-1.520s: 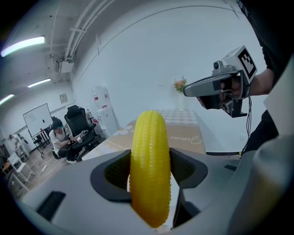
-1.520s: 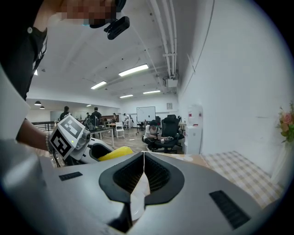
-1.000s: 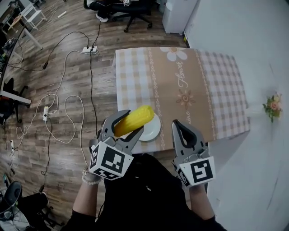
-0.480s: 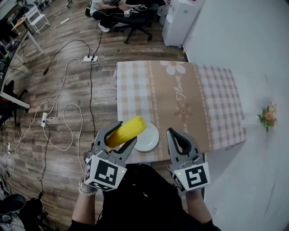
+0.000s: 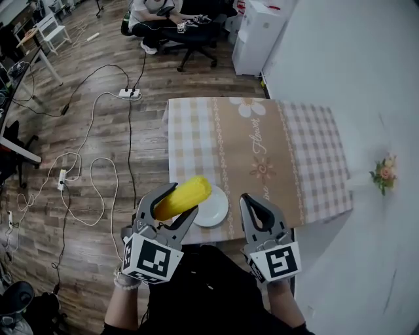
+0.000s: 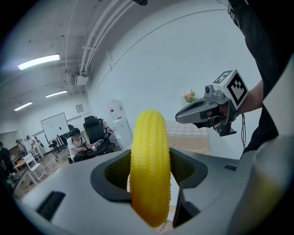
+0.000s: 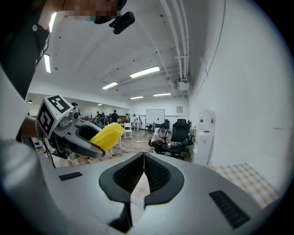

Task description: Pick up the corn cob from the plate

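Observation:
The yellow corn cob [image 5: 184, 197] is held up in the air by my left gripper [image 5: 171, 205], whose jaws are shut across its middle; in the left gripper view the cob [image 6: 149, 165] stands upright between them. The white plate [image 5: 213, 208] lies bare at the near edge of the table, below and just right of the cob. My right gripper [image 5: 255, 208] hangs to the right of the plate, shut with nothing in it; its jaws meet in the right gripper view [image 7: 144, 172], where the cob [image 7: 107, 136] also shows at left.
The table [image 5: 262, 150] carries a checked and flowered cloth. A white wall runs along its right side, with a small flower decoration [image 5: 382, 173]. Cables and a power strip [image 5: 129, 93] lie on the wooden floor at left. A seated person [image 5: 157, 13] and a white cabinet [image 5: 257, 29] are beyond.
The table and the plate have drifted down and left in the head view as the head moved. Both grippers sit slightly lower in the frame. The corn stays gripped.

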The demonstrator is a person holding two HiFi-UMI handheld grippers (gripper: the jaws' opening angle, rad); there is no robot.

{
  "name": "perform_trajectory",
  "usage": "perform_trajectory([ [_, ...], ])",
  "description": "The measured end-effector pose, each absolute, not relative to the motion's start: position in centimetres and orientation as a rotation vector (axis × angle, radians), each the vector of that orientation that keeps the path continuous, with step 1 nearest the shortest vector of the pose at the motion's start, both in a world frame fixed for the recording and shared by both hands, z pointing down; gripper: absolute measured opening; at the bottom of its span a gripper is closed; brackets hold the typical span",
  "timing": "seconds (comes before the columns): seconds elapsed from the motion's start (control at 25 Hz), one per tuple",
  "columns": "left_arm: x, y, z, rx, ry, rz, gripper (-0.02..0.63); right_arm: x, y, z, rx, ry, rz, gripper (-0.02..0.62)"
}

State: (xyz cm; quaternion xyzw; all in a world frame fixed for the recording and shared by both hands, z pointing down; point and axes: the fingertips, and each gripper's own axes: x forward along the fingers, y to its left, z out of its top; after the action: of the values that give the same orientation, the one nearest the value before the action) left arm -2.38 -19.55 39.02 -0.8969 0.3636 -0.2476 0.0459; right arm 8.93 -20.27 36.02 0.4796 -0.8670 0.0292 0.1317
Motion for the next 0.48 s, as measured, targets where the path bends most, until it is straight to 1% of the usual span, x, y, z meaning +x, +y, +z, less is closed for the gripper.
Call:
perform_trajectory([
  [0.48, -1.43, -19.31, 38.28, -2.749, 1.064, -0.747, 0.262, 8.93, -19.93, 36.02, 1.390, -2.507, 0.074, 0.041],
])
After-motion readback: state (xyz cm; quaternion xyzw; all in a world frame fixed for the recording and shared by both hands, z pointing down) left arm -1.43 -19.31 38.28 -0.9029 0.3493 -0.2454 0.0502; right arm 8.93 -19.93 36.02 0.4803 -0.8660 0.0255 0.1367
